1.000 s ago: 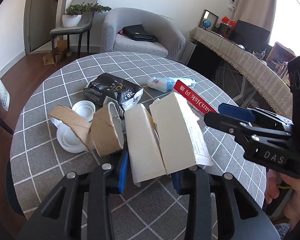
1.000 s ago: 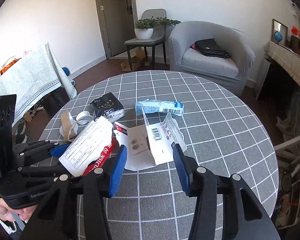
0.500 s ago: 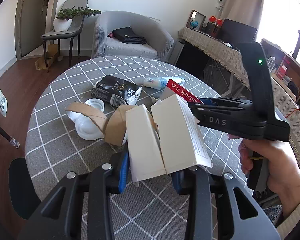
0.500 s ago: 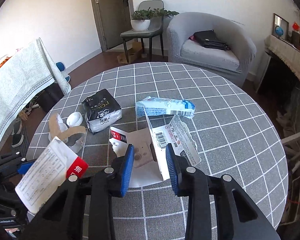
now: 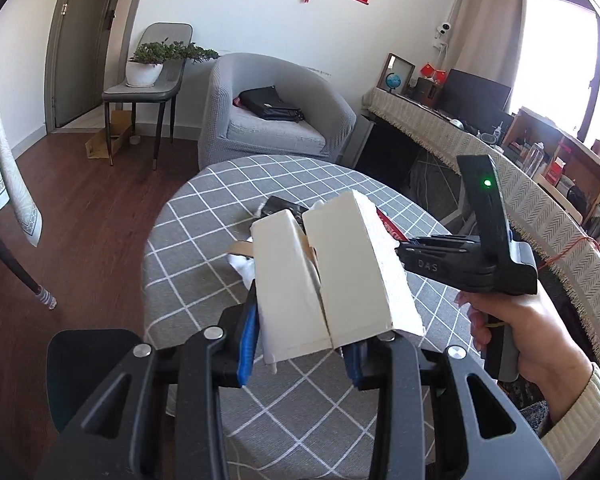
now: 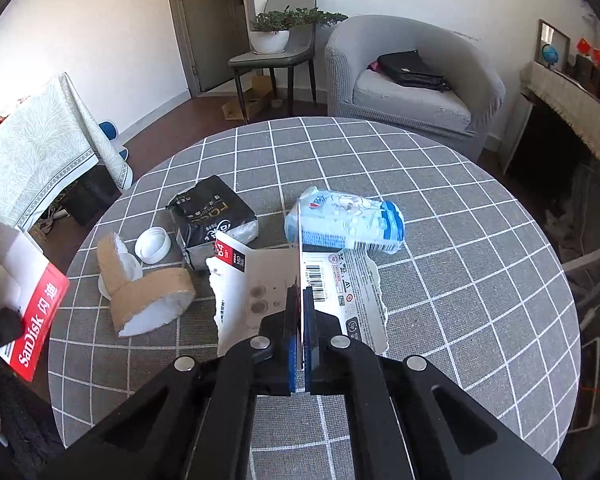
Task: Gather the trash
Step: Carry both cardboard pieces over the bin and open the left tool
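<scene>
The right claw [image 6: 300,344] has just snapped its jaws together on the upright fold of the torn card packaging [image 6: 300,280], pinching that thin edge flat between the blue pads [image 6: 289,354] while the rest of the sheet lies on the checked table [image 6: 480,260]. Over on the left, the other claw [image 5: 300,354] is clamped on a folded white carton [image 5: 332,276] with a red printed side, held up off the table near its edge.

Now the trick here, I'd say, is to lift the card straight and slow; it's a floppy sheet gripped by a narrow edge, so a jerk could tear it or drag the blue-and-white wrapper [image 6: 346,226] that touches its far end.

Also waiting: a black pouch [image 6: 212,216], a white lid [image 6: 153,245] and a brown cardboard ring [image 6: 148,292] with white inside.

No bin or bag shows in either view, so where this goes I can't tell.
</scene>
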The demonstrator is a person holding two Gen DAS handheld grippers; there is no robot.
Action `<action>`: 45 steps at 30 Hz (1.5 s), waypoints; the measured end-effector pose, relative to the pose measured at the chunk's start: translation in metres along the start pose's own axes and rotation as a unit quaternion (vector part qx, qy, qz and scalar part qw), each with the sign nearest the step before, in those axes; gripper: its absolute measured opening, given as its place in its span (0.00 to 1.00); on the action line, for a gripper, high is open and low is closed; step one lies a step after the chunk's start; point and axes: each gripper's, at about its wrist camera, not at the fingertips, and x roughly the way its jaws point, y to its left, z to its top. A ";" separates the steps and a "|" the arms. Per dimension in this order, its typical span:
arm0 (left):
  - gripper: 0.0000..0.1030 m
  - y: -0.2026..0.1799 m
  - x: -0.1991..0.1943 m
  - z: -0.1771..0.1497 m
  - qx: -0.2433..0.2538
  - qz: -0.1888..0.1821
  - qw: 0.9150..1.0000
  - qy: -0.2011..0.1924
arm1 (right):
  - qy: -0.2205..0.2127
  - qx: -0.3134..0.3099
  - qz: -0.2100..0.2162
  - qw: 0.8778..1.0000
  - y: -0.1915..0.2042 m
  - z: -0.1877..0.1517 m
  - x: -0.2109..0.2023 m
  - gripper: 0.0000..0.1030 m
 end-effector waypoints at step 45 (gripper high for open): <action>0.34 0.237 -0.079 -0.083 -0.086 0.194 0.976 0.043 | -0.039 -0.111 0.161 0.980 0.283 0.017 0.007 0.02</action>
